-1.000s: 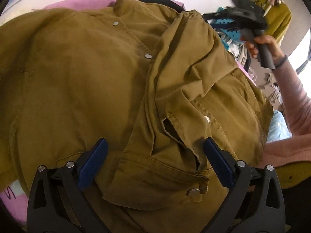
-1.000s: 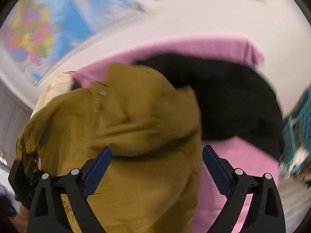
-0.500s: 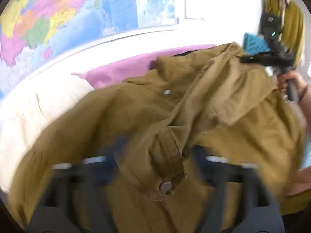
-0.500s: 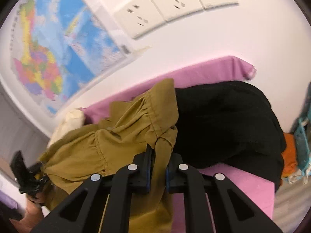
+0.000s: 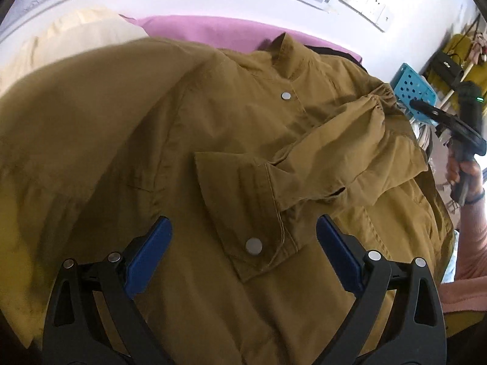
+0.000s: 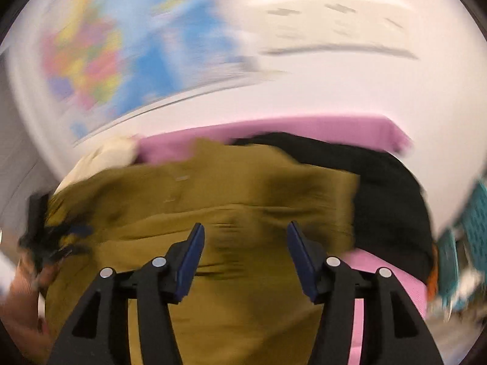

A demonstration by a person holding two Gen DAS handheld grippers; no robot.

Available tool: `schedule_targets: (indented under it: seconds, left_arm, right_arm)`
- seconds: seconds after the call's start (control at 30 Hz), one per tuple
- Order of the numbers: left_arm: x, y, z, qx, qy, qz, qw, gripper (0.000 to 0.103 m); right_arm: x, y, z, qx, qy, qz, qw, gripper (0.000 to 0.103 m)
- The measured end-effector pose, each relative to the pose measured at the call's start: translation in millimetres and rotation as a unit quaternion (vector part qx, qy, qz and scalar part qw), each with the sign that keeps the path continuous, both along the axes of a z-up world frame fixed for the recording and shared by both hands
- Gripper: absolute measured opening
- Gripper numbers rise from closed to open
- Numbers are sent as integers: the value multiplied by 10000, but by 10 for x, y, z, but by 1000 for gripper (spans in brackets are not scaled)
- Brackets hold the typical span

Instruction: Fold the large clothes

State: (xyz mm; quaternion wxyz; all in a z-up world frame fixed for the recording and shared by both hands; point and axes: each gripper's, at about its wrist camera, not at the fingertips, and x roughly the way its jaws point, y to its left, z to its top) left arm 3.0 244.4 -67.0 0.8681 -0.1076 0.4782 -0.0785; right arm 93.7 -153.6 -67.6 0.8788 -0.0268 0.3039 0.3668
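Standing beside the olive jacket [image 5: 231,127], a perforated blue basket [image 5: 414,91].

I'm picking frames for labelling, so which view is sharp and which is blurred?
Left wrist view: mostly sharp, the olive jacket seams and snaps crisp, softening toward the left edge, fisheye bending the wall. Right wrist view: heavy motion smear over the map and jacket; only the right gripper fingers stay crisp.

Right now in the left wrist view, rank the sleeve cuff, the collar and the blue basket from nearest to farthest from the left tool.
1. Sleeve cuff, just ahead of the left tool, between its open fingers.
2. Collar, farther up the jacket.
3. Blue basket, upper right, beyond the jacket.
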Motion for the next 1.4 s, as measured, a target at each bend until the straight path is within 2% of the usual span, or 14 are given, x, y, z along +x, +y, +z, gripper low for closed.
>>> schedule_targets:
  seconds: [0.07,0.13,0.2,0.3,0.4,0.53,0.67,0.8,0.83,0.9,1.0,1.13,1.23,1.4]
  left_arm:
    - [98,-13,-33,-213,25,-56,9998,88]
    - [202,-73,-49,-213,86,-83,9997,55]
    - [252,-87,-43,-76,69,-18,9999,40]
    - [211,-70,109,194,-259,169,9993,36]
    - [106,-51,305,55,-589,147,9981,38]
    - [94,-171,212,889,-416,77,9951,65]
    - [93,-22,121,520,-271,89,9982,70]
    - [131,34,100,338,-244,105,9991,72]
    - [149,44,80,360,-180,144,9991,70]
    - [172,34,38,429,-103,181,9989,68]
    - [188,-4,18,556,-97,197,9982,68]
    - [80,-10,107,823,-124,277,9961,73]
    - [-232,54,375,1208,-527,359,9906,81]
    - [-788,332,862,1678,-1130,1062,9736,87]
  right_arm:
    - [-105,339,-25,-268,-67,492,9984,55]
    - [-144,652,-123,-516,-75,860,9949,55]
    - [-130,927,-305,-868,-15,1050,9907,54]
    - [-141,1163,-633,-1399,224,1345,9807,48]
    - [-185,1179,-790,-1701,313,1548,9727,48]
    - [-108,1058,-536,-1374,426,1580,9769,48]
    - [113,1010,-210,-884,162,1235,9883,50]
    - [379,1386,-302,-1465,10,1134,9827,61]
    - [407,1453,-362,-1668,-44,1128,9795,55]
    - [524,1605,-481,-1975,70,1124,9738,11]
    - [634,1702,-503,-1956,74,933,9762,9]
    - [715,1736,-625,-1878,291,669,9795,12]
    - [593,1595,-445,-1560,239,575,9858,40]
    - [44,1669,-156,-1142,-157,1394,9835,46]
